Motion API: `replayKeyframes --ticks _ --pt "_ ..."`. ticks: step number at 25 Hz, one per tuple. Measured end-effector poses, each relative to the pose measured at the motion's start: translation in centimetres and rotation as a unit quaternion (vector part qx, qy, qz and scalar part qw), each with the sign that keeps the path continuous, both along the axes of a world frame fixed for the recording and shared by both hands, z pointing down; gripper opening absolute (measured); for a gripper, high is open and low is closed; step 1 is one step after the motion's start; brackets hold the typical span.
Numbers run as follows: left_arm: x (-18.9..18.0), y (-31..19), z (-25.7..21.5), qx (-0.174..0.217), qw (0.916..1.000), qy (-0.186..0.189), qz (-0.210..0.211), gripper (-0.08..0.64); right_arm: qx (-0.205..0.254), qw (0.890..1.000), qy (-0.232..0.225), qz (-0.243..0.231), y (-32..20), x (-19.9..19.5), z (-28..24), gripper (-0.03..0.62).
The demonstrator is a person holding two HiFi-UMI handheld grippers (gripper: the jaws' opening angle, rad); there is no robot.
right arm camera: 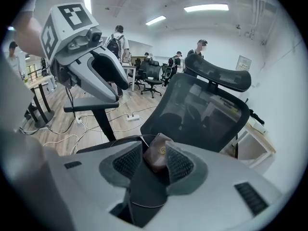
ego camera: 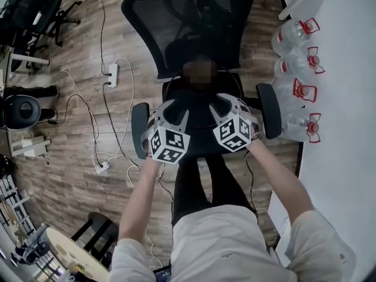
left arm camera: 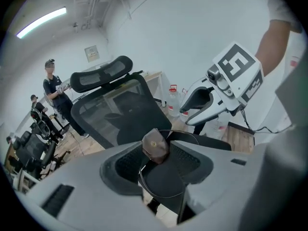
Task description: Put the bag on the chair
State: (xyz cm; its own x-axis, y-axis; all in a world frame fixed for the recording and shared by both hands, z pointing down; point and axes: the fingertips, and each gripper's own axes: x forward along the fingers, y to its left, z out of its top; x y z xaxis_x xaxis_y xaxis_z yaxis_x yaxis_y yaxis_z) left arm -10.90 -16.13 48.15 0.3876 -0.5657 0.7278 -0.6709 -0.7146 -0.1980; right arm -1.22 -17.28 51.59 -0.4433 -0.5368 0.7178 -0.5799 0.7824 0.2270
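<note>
A small brown bag point(left arm camera: 155, 146) point(right arm camera: 159, 153) with a thin strap loop lies on the black seat point(ego camera: 202, 128) of an office chair, close to the mesh backrest point(ego camera: 188, 16). In the head view a blurred patch covers that spot. My left gripper point(ego camera: 175, 107) point(left arm camera: 156, 155) and right gripper point(ego camera: 226, 106) point(right arm camera: 154, 161) hover side by side over the seat's front, both pointing toward the bag. Each stands open, and the bag shows beyond the gap between its pads, apart from them. Each gripper also shows in the other's view: the right gripper point(left arm camera: 190, 115), the left gripper point(right arm camera: 120, 86).
The chair's armrests point(ego camera: 139, 128) point(ego camera: 269, 109) flank both grippers. Several large water bottles point(ego camera: 296, 34) line a white surface on the right. A power strip point(ego camera: 111, 74) and cables trail over the wood floor at left. People and more chairs stand in the background.
</note>
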Motion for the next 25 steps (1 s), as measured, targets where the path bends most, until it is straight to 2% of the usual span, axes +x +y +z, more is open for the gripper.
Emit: replayKeyframes --ticks 8,16,25 --pt "0.5 1.5 -6.1 0.019 0.9946 0.079 -0.065 0.180 0.015 0.999 -0.041 -0.001 1.6 -0.2 -5.9 0.156" --pt "0.8 2.9 -12.7 0.057 0.9782 0.160 -0.119 0.150 0.036 0.995 -0.094 0.008 3.0 -0.5 -11.8 0.155" --pt "-0.8 4.9 -17.4 0.097 0.9630 0.195 -0.159 0.152 0.043 0.982 -0.182 0.041 4.0 -0.4 -17.7 0.152"
